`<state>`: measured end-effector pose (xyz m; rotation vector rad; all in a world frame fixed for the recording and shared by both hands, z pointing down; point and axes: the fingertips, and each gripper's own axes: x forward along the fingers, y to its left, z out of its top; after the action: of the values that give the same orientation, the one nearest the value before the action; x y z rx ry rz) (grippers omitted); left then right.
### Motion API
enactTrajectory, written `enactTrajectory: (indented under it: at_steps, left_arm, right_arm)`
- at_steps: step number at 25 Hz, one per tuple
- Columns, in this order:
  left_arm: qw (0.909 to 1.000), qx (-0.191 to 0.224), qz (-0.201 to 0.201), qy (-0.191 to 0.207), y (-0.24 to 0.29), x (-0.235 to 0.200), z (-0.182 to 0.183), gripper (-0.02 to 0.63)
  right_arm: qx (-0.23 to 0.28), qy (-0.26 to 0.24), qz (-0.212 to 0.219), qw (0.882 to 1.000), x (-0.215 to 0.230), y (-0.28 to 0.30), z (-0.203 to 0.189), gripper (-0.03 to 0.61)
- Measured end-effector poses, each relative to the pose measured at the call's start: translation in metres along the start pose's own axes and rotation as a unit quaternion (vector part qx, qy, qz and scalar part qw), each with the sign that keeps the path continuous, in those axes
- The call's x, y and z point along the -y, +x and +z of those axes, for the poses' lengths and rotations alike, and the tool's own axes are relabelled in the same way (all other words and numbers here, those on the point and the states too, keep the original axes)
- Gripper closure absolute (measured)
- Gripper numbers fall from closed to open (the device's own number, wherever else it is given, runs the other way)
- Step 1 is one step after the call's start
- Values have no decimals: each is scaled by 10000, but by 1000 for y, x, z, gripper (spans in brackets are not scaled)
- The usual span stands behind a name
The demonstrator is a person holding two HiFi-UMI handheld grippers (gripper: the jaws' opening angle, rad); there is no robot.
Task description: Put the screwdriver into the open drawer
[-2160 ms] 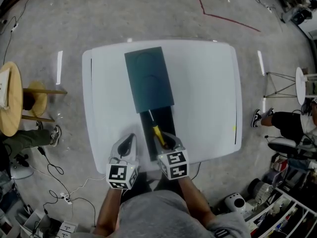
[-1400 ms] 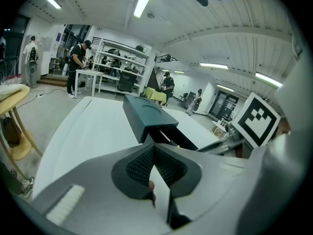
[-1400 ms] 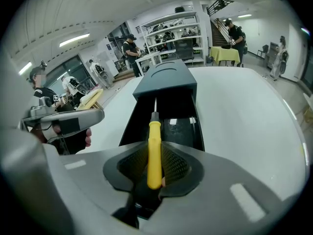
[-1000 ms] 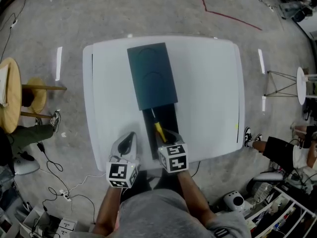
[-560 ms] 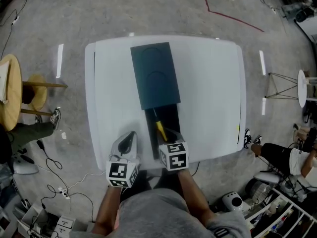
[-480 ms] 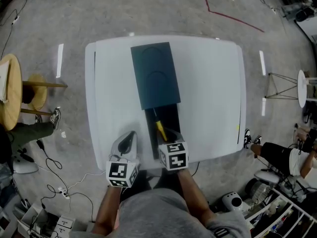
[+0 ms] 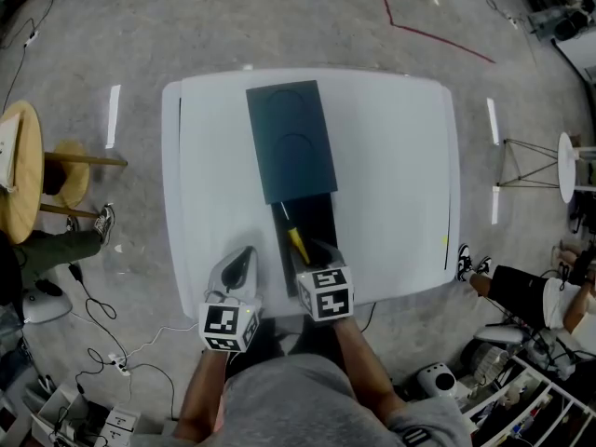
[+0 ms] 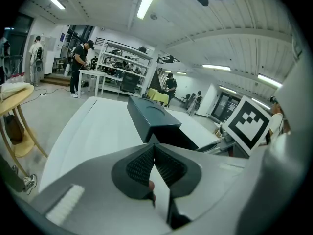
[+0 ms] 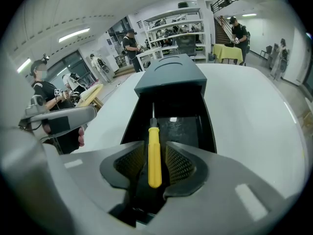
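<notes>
My R gripper (image 9: 155, 150) has its jaws partly apart. They've just been opening, w/ the screwdriver (image 9: 154, 156) between them. The yellow handle sits in the gap w/ a sliver of space on each side, so the pads (image 9: 131, 164) aren't pressing on it. Its shaft points away from me toward the dark teal cabinet (image 7: 291, 142). The tool lies over the open drawer (image 7: 322, 220), which is black inside and pulled out at the cabinet's near end. Can't tell if it rests on the drawer floor. My L gripper (image 8: 153, 150) is closed, pad tips touching, nothing btw them. It sits just left of the drawer over the white table (image 7: 391, 184), apart from the screwdriver.
</notes>
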<state>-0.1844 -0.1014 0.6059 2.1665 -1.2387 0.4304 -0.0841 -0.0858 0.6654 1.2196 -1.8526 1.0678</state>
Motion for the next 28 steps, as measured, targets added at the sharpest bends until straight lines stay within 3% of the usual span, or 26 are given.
enactTrajectory:
  at_steps: [14,28]
  left_arm:
    - [9989,434,169,99,-24,11,17,601]
    - [9909,1165,609,274,-75,49,51,601]
  right_arm:
    - [582,-327,45,9978,-3,-40,27,440]
    - [1450,-938,362,9843,-11,-113,49,452]
